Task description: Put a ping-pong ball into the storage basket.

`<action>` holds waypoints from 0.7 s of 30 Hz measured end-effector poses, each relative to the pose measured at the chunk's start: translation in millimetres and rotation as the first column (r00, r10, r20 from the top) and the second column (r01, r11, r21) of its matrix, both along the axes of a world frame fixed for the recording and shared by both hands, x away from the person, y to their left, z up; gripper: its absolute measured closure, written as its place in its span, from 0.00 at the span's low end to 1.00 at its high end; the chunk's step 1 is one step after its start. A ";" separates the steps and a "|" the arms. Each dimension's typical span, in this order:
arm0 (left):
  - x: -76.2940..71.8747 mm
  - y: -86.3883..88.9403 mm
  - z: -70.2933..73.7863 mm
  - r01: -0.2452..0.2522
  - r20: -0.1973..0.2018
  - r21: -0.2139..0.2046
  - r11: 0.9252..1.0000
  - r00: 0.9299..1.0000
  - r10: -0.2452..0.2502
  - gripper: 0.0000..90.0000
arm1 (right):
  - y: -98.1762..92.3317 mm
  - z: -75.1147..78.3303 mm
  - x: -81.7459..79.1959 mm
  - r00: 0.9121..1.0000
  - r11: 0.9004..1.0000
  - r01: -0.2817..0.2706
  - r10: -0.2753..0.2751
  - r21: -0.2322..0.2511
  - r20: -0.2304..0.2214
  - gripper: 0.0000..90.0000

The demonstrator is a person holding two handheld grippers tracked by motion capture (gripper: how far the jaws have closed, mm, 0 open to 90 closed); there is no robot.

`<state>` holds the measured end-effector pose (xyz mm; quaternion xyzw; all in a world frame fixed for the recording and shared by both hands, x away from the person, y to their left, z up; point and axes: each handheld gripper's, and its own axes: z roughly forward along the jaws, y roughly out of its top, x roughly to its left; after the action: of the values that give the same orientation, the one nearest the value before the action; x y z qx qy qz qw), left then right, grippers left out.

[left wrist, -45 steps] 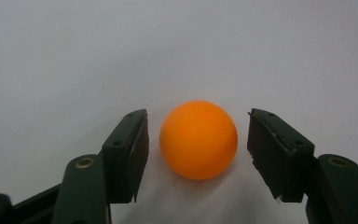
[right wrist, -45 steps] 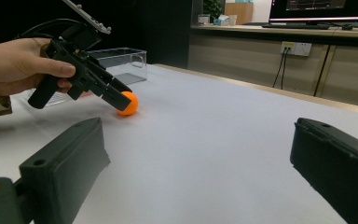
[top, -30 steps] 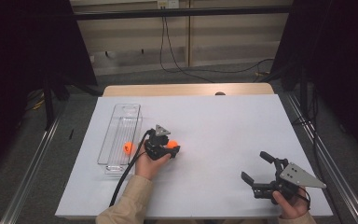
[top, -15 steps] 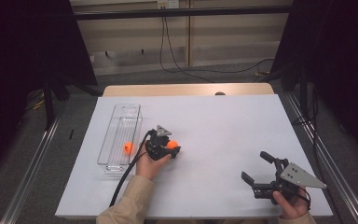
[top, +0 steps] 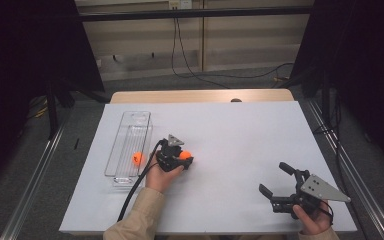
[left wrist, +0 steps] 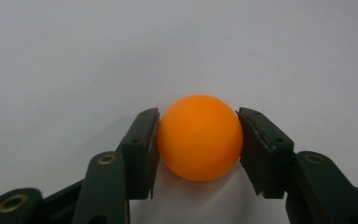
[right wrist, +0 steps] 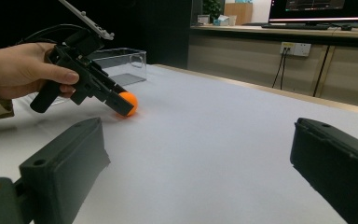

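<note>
Left gripper [top: 184, 161] has its jaws clamped on an orange ball [left wrist: 199, 137]; they have just been closing, and in the left gripper view both pads press the ball's sides with the ball squarely between them. The ball sits on the white tabletop [top: 240, 135], just right of the clear plastic tray [top: 128, 131] and apart from it. In the right gripper view the ball [right wrist: 127, 103] rests on the tabletop at the tips of the left gripper [right wrist: 121, 103], which slants down to it from the person's left hand [right wrist: 21, 70].

A second orange ball [top: 138, 158] lies inside the tray, near its near end, left of the gripped ball [top: 185, 155]. The tray is long and narrow and lies lengthwise away from the person, on the left part of the tabletop.

Right gripper [top: 276, 181] is well to the right of the tray, close to the near right edge of the tabletop, held in the right hand [top: 311, 219]. Its jaws stand wide apart with nothing between them, bare tabletop in the gap. Grey three-cornered plate on top of it. Black cable trails from the left gripper back along the sleeve [top: 135, 220].
</note>
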<state>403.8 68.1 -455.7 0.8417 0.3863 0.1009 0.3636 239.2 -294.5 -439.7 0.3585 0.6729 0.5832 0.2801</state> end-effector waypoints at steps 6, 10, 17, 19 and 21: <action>0.0 0.5 0.7 0.002 -0.007 -0.002 1.000 1.000 -0.002 0.56 | 0.0 0.1 -0.1 1.000 1.000 0.000 0.000 0.000 0.000 0.03; -0.4 1.1 2.1 0.001 -0.010 -0.012 1.000 1.000 -0.001 0.56 | -0.1 0.1 -0.1 1.000 1.000 0.000 0.000 0.000 0.001 0.03; -1.0 3.6 5.1 0.007 -0.020 -0.020 1.000 1.000 -0.008 0.56 | 0.0 0.2 -0.2 1.000 1.000 0.000 0.000 0.000 0.001 0.03; -1.5 4.1 6.4 0.002 -0.018 -0.029 1.000 1.000 -0.003 0.56 | -0.1 0.3 -0.3 1.000 1.000 0.001 -0.001 -0.001 0.002 0.03; -1.8 5.1 8.2 0.006 -0.017 -0.027 1.000 1.000 -0.006 0.56 | -0.1 0.3 -0.3 1.000 1.000 0.001 -0.001 -0.001 0.001 0.03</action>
<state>402.0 73.2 -447.5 0.8386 0.3882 0.0876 0.3719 238.8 -294.6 -439.4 0.3583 0.6728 0.5831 0.2810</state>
